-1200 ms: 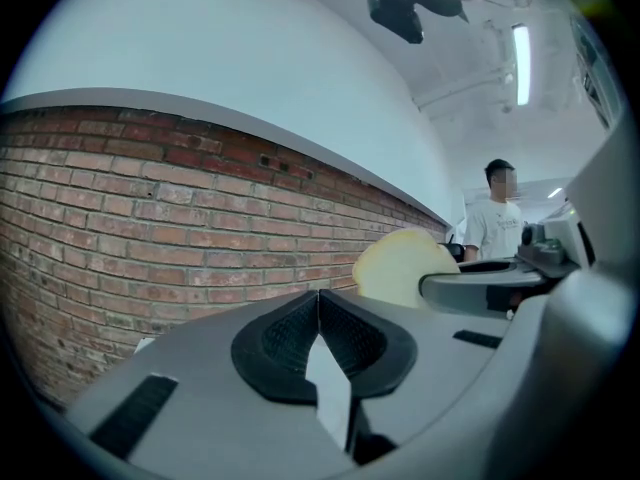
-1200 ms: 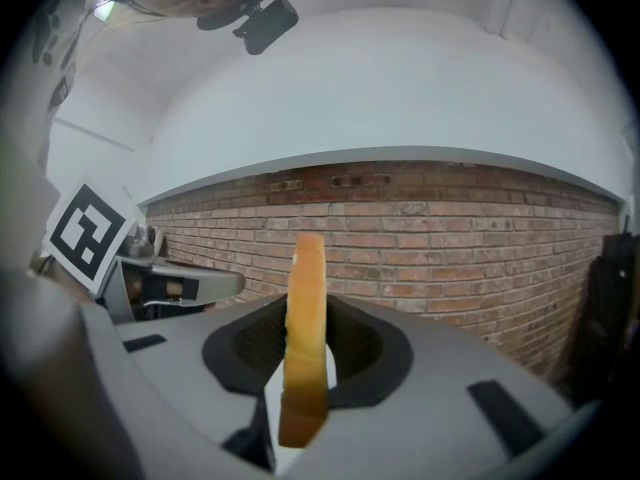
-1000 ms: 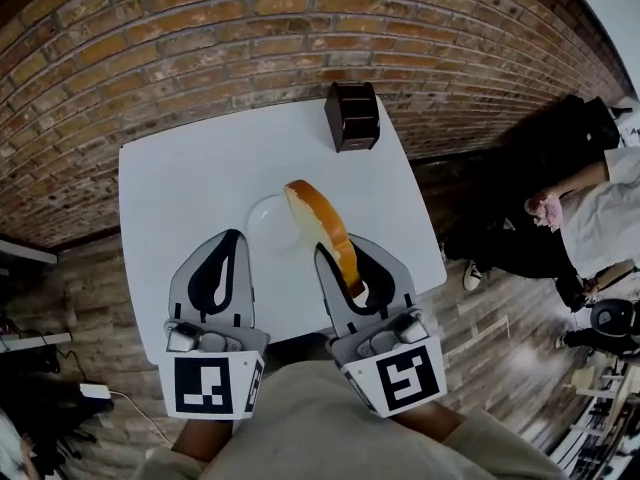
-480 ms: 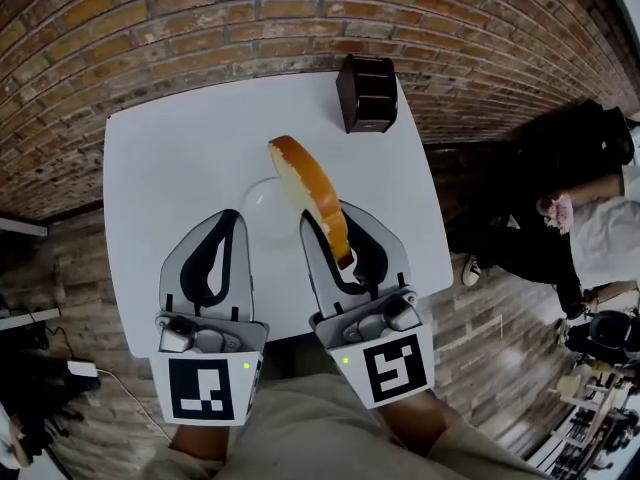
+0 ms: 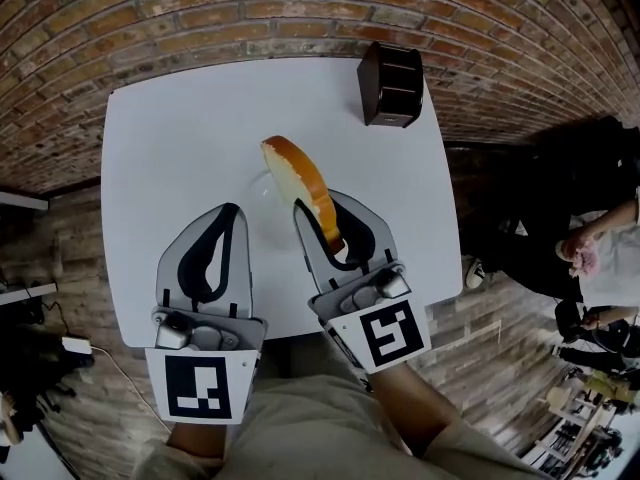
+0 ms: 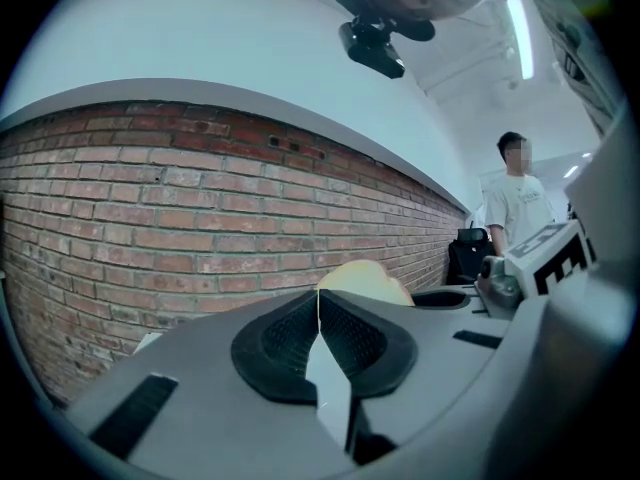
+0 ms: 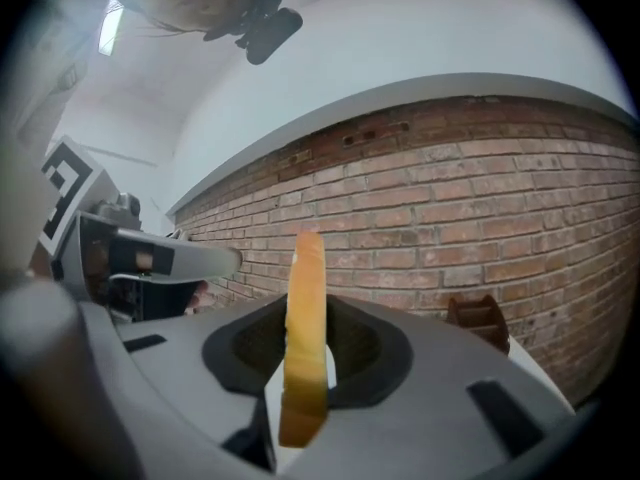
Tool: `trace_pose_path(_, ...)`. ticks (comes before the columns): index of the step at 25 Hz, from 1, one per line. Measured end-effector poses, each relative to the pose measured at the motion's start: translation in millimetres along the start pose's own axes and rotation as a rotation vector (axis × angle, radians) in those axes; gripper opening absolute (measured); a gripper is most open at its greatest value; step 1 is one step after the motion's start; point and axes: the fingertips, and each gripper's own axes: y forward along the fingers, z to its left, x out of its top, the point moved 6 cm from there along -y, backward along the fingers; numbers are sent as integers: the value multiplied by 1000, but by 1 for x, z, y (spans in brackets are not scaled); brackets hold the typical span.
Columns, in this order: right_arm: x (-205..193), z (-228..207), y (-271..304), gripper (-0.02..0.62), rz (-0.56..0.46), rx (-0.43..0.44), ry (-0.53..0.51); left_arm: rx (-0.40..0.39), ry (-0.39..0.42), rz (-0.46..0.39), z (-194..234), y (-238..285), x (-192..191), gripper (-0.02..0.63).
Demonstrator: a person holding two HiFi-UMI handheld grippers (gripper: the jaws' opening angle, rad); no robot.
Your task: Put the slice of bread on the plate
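Note:
A slice of bread (image 5: 300, 190) with a brown crust stands on edge between the jaws of my right gripper (image 5: 320, 210), which is shut on its lower end. It also shows edge-on in the right gripper view, as the bread (image 7: 303, 338). It hangs over the middle of the white table (image 5: 180, 138). A white plate (image 5: 256, 200) lies just under and left of it, faint against the table and mostly hidden. My left gripper (image 5: 230, 213) is beside it on the left, shut and holding nothing; the left gripper (image 6: 318, 313) has its pads touching.
A dark brown box (image 5: 392, 83) stands at the table's far right corner, also seen as the box (image 7: 483, 318). A brick wall (image 5: 250, 8) runs behind the table. A person (image 6: 515, 198) stands off to the right on the wooden floor.
Both grippers have come down closer to the table. The bread has moved with the right gripper and now covers most of the plate.

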Motion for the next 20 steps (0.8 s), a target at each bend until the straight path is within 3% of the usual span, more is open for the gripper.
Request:
trace_pose_path(13, -51, 8, 19, 94, 153, 44, 50, 23, 9, 34, 12, 3, -7, 14)
trace_pose_path(20, -71, 16, 22, 94, 179, 68, 64, 3, -30, 105, 12, 4, -31, 14)
